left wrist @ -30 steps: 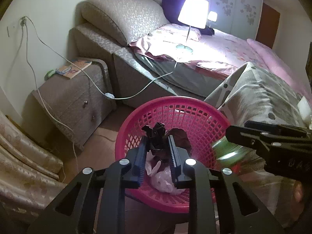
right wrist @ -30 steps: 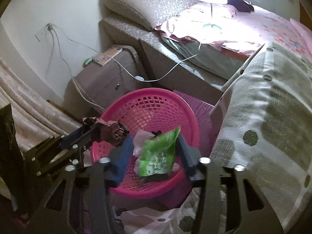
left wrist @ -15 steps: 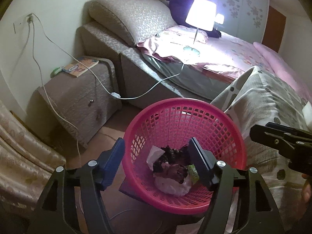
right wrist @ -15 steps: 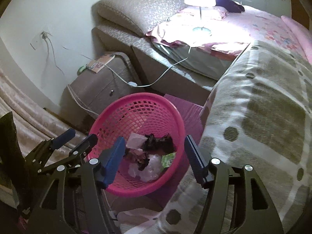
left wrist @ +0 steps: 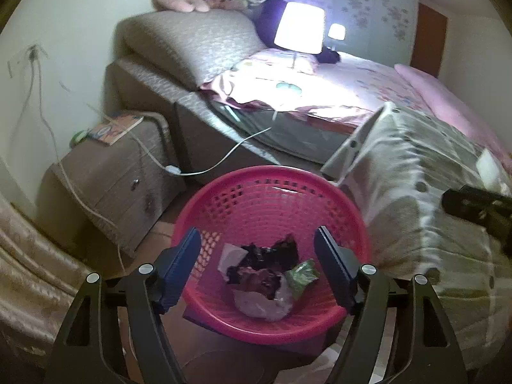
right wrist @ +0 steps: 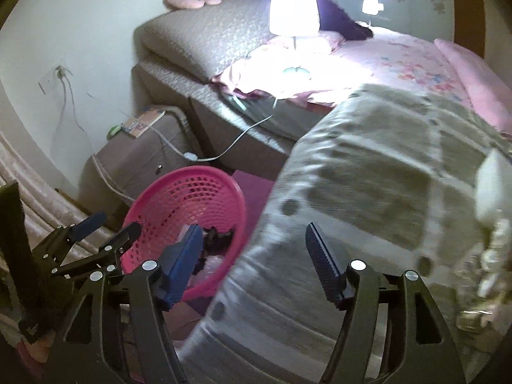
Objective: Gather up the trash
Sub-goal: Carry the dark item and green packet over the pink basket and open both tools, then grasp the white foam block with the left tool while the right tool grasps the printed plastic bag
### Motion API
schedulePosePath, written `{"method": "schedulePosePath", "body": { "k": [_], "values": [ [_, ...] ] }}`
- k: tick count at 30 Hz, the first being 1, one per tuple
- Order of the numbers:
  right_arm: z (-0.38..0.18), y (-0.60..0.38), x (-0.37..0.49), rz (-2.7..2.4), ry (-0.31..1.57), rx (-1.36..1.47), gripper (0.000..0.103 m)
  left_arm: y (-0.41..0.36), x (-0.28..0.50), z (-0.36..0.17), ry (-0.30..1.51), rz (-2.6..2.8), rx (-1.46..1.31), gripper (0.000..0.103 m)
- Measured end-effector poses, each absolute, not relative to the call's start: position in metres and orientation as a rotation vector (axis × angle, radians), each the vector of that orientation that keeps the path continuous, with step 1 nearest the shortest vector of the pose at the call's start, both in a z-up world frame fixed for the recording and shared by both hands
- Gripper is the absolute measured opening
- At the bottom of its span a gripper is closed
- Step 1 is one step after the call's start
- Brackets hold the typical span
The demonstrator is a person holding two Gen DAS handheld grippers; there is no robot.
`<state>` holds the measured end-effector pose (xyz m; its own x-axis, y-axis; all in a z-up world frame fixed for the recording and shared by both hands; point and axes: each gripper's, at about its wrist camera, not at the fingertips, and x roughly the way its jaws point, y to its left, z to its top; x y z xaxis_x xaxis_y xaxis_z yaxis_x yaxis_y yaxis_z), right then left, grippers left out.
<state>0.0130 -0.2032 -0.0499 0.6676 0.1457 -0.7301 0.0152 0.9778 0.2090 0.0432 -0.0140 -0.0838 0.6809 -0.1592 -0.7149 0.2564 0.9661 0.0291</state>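
Left wrist view: bedroom floor beside bed; pink basket at lower centre already holds the trash, with the left gripper spread wide and empty above it. Right wrist view: right gripper, also agape and empty, points over the quilt; white crumpled items at right edge, probably the next pickup.

lit lamp, nightstand, patterned blanket
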Motion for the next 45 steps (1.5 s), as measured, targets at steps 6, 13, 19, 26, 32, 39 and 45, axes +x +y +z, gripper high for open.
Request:
{"method": "schedulePosePath", "body": {
  "k": [6, 13, 19, 26, 32, 39, 45],
  "values": [
    [-0.035, -0.25, -0.031, 0.004, 0.78, 0.199, 0.067, -0.037, 0.029, -0.075, 0.764, -0.302, 0.173, 0.072],
    [-0.028, -0.319, -0.088, -0.154, 0.737, 0.212, 0.069, -0.071, 0.012, -0.063, 0.735, -0.397, 0.213, 0.073],
    [-0.028, -0.384, -0.127, -0.309, 0.708, 0.277, 0.07, -0.113, 0.003, -0.053, 0.72, -0.496, 0.252, 0.075],
    [-0.039, -0.446, -0.154, -0.421, 0.696, 0.385, 0.07, -0.169, -0.004, -0.038, 0.706, -0.618, 0.254, 0.078],
    [-0.063, -0.472, -0.151, -0.41, 0.735, 0.473, 0.07, -0.209, -0.004, -0.026, 0.702, -0.685, 0.256, 0.08],
    [-0.07, -0.467, -0.136, -0.333, 0.75, 0.469, 0.07, -0.259, -0.001, -0.021, 0.723, -0.762, 0.266, 0.08],
    [-0.079, -0.461, -0.125, -0.278, 0.799, 0.449, 0.061, -0.304, -0.002, -0.029, 0.742, -0.808, 0.312, 0.08]
  ]
}}
